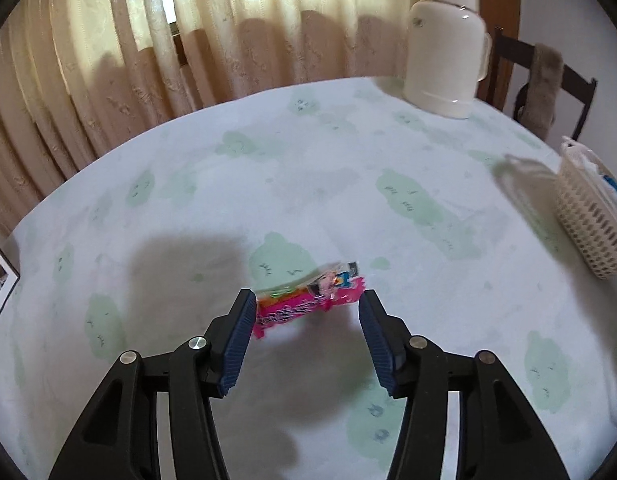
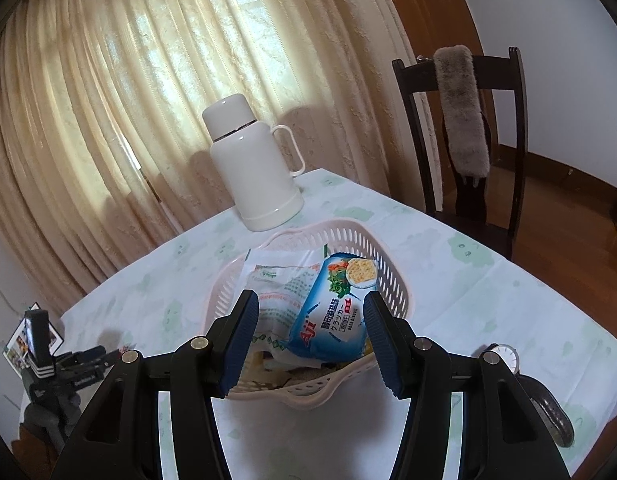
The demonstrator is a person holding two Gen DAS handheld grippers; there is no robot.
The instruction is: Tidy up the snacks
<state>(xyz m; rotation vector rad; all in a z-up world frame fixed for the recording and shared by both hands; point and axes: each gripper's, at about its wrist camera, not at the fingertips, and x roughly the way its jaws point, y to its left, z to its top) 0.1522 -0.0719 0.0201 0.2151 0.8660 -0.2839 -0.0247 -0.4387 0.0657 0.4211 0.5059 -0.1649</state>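
A pink snack packet [image 1: 308,304] lies flat on the tablecloth [image 1: 268,184] in the left wrist view. My left gripper [image 1: 307,306] is open, its fingers either side of the packet, apparently not touching it. The pale slotted basket [image 2: 348,240] stands on the table in the right wrist view, holding a blue cracker packet [image 2: 336,312], a white packet [image 2: 280,280] and other snacks beneath. My right gripper [image 2: 310,308] is open and empty, just above the basket's near side. The basket also shows at the right edge of the left wrist view [image 1: 588,216].
A white thermos jug [image 2: 254,168] stands at the table's far edge, also in the left wrist view [image 1: 444,44]. A dark chair [image 2: 468,140] with a grey furry cover stands behind. A wristwatch [image 2: 504,354] lies near the basket. A camera on a tripod [image 2: 40,344] stands off the table's left.
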